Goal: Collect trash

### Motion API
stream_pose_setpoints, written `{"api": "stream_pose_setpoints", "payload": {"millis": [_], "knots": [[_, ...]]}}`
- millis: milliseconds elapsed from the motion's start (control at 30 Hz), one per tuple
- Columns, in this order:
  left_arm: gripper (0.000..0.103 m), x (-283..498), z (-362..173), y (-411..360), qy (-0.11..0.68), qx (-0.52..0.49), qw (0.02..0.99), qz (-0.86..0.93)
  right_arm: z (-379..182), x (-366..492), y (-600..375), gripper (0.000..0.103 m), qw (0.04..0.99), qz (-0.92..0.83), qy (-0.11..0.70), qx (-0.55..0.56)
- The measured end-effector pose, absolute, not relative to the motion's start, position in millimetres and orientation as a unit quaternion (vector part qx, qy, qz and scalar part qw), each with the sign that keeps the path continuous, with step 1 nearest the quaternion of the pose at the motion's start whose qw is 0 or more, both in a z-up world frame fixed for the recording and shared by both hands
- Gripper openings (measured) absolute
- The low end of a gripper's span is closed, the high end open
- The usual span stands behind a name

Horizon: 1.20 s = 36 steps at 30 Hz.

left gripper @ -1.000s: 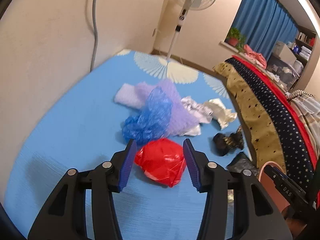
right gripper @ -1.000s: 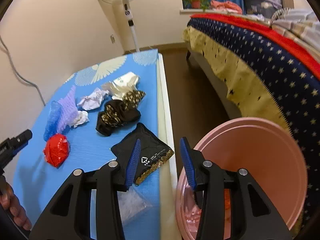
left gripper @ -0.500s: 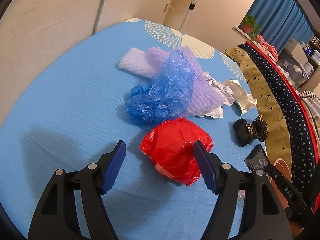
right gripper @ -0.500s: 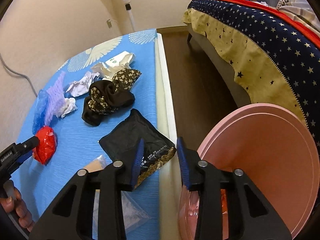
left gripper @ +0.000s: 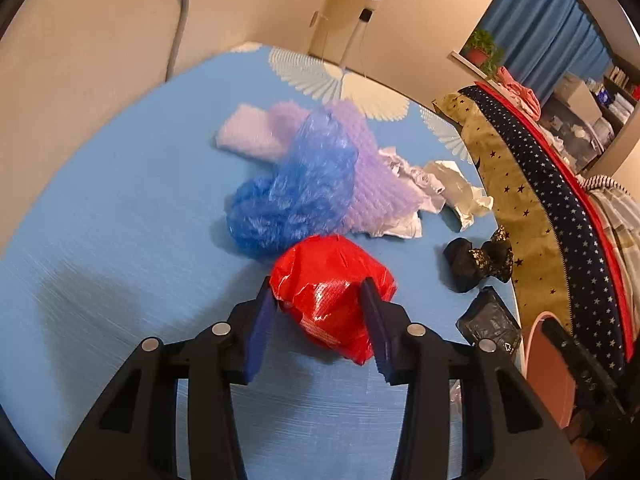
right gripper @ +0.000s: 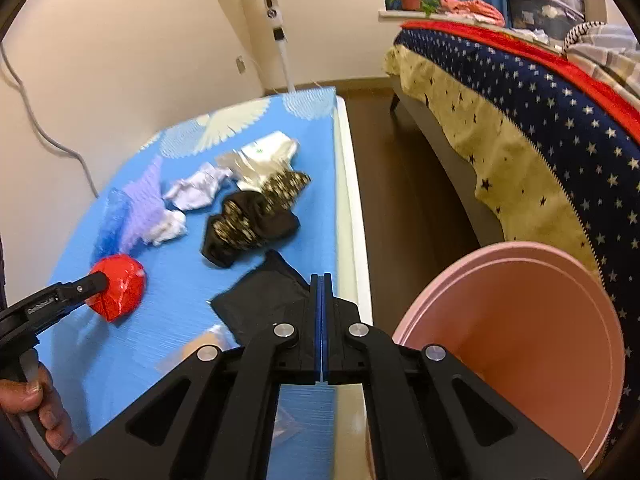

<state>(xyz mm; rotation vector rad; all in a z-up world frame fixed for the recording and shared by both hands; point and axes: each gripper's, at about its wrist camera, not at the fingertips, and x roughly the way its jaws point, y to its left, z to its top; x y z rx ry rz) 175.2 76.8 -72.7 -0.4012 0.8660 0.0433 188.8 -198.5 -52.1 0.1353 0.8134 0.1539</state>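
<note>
closer now than a second ago, the left claw (left gripper: 320, 300) has dropped around the crumpled red plastic bag (left gripper: 334, 280) on the blue-covered worktop (left gripper: 120, 220), and the right claw (right gripper: 321, 280), which stood parted a second ago, has snapped together with nothing between its blue pads. the left jaws are closing, their blue pads pressing both sides of the red bag, which dents at the right pad. from the right wrist view the same left claw (right gripper: 102, 282) reaches in from the near left, its tip against the red bag (right gripper: 118, 290), with a person's hand (right gripper: 36, 408) on its handle at the frame's lower left. just beyond the red bag lies a crumpled blue plastic bag (left gripper: 294, 196), touching a lilac foam sheet (left gripper: 360, 168). to the right of these sit crumpled white paper scraps (left gripper: 440, 192), a black and gold patterned wrapper (left gripper: 476, 260) and, nearer, a flat black packet (right gripper: 264, 300) lying under the closed right claw. a round pink plastic bin (right gripper: 520, 344) stands off the worktop's right edge, beside a bed draped in a navy star-print cover (right gripper: 560, 112). a white pedestal fan (right gripper: 276, 28) stands at the far wall.
</note>
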Motion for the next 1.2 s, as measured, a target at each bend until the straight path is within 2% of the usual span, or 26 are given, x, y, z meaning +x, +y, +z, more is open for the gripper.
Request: {"api": "stream_pose_setpoints", "payload": {"millis": [167, 300, 367, 433, 633, 900, 1033, 1067, 1200], "knots": [[0.04, 170.1, -57.3, 70.5, 0.399, -0.173, 0.9, 0.016, -50.3, 186.7, -199.0, 0.001, 0.909, 0.089, 0.402, 0.064], [0.039, 162.7, -44.4, 70.8, 0.387, -0.173, 0.906, 0.01, -56.9, 184.5, -201.7, 0.007, 0.906, 0.079, 0.409, 0.068], [0.039, 158.9, -38.5, 67.9, 0.381, -0.172, 0.908, 0.002, -59.9, 186.1, -202.3, 0.029, 0.905, 0.078, 0.412, 0.071], [0.039, 156.5, -36.0, 66.5, 0.377, -0.173, 0.91, -0.003, -64.0, 189.1, -202.4, 0.037, 0.903, 0.076, 0.416, 0.075], [0.039, 154.5, -27.8, 63.6, 0.366, -0.171, 0.915, -0.014, -82.4, 199.9, -197.0, 0.037, 0.89, 0.083, 0.442, 0.074], [0.039, 156.1, -25.5, 61.7, 0.362, -0.178, 0.915, -0.021, -90.6, 201.2, -189.8, 0.029, 0.887, 0.086, 0.45, 0.05], [0.039, 155.3, -24.8, 59.5, 0.361, -0.178, 0.915, -0.024, -89.8, 201.0, -191.5, 0.012, 0.889, 0.085, 0.447, 0.05], [0.039, 155.2, -24.8, 59.4, 0.361, -0.179, 0.915, -0.024, -89.7, 200.7, -191.3, 0.0, 0.888, 0.089, 0.448, 0.049], [0.039, 154.9, -24.3, 58.9, 0.36, -0.179, 0.916, -0.024, -79.3, 195.4, -187.1, 0.0, 0.896, 0.095, 0.432, 0.038]]}}
